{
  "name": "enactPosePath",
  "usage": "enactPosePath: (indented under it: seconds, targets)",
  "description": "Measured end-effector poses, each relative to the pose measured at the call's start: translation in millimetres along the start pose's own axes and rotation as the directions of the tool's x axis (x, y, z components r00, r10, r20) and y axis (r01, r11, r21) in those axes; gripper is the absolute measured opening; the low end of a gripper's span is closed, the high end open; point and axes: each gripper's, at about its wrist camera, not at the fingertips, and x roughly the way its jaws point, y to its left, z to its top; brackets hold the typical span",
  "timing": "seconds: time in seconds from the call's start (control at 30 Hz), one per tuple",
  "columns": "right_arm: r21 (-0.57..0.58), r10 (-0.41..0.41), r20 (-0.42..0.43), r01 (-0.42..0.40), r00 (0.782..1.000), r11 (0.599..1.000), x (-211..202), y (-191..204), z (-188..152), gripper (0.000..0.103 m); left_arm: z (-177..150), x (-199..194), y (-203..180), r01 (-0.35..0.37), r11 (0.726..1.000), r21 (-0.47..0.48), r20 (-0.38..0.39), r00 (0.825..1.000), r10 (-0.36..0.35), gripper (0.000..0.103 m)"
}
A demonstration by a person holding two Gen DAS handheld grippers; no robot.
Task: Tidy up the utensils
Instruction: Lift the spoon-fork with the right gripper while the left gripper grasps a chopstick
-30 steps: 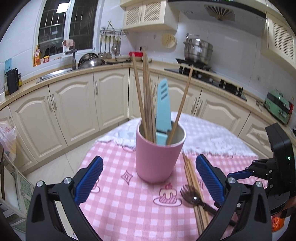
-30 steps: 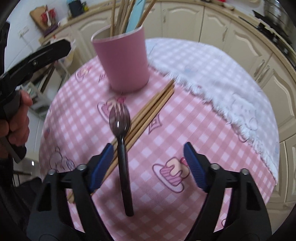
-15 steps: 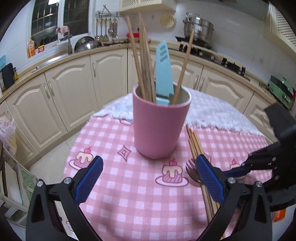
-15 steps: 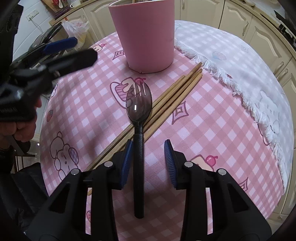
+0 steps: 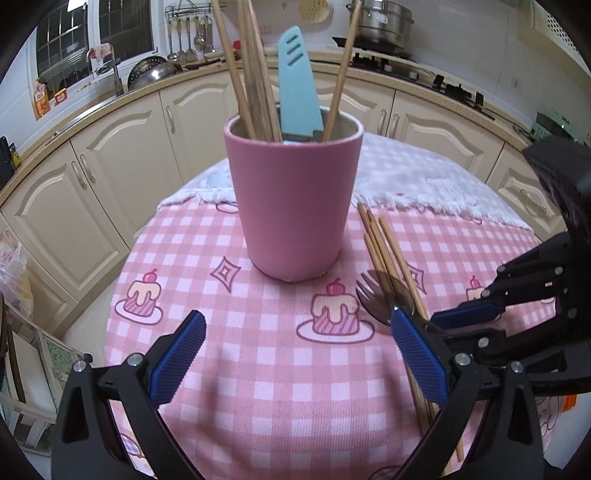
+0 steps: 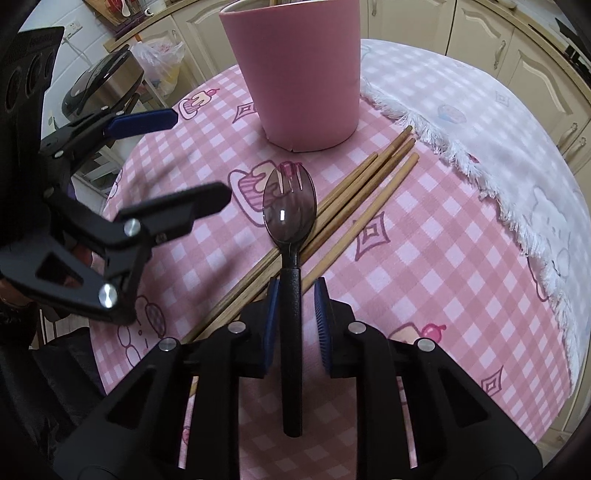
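Note:
A pink cup (image 5: pixel 293 206) (image 6: pixel 295 70) stands on the pink checked tablecloth (image 5: pixel 258 387), holding several wooden chopsticks and a light blue utensil (image 5: pixel 297 85). Beside it lie several loose chopsticks (image 6: pixel 365 181) (image 5: pixel 384 243) with a dark spork (image 6: pixel 290 203) (image 5: pixel 376 299) across them. My right gripper (image 6: pixel 295 286) (image 5: pixel 437 326) straddles the spork's black handle. Its jaws are closing, and a thin gap still shows by the right pad. My left gripper (image 5: pixel 295 317) (image 6: pixel 199 155) hangs wide open and empty in front of the cup, left of the spork.
A white fringed cloth (image 5: pixel 424 181) covers the table's far side. Cream cabinets and a counter with a sink, a stove and a steel pot (image 5: pixel 384 18) ring the room. A dark round appliance (image 6: pixel 99 81) and a plastic bag sit beyond the table's left edge.
My right jaws have narrowed from wide apart to close on either side of the spork handle. My left gripper has sunk and tipped down toward the tablecloth, and the cup looms larger.

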Motion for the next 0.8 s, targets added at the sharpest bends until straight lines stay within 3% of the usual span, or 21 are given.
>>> enactPosePath:
  seconds: [0.07, 0.47, 0.8]
  targets:
    - [0.022, 0.010, 0.015, -0.011, 1.000, 1.000, -2.2, -5.2, -0.4, 0.011, -1.1, 2.1, -2.2, 0.001, 1.000, 0.010, -0.009, 1.000, -0.001, 0.098]
    - [0.134, -0.013, 0.050, 0.007, 0.999, 0.991, -9.0, -29.5, -13.1, 0.011, -1.1, 24.2, -22.0, 0.022, 0.996, 0.085, -0.109, 0.994, -0.013, 0.098]
    - [0.161, -0.012, 0.060, 0.002, 0.998, 0.987, -10.3, -35.3, -15.3, 0.011, 7.4, 40.3, -30.2, 0.012, 0.997, 0.074, -0.168, 0.986, 0.000, 0.098]
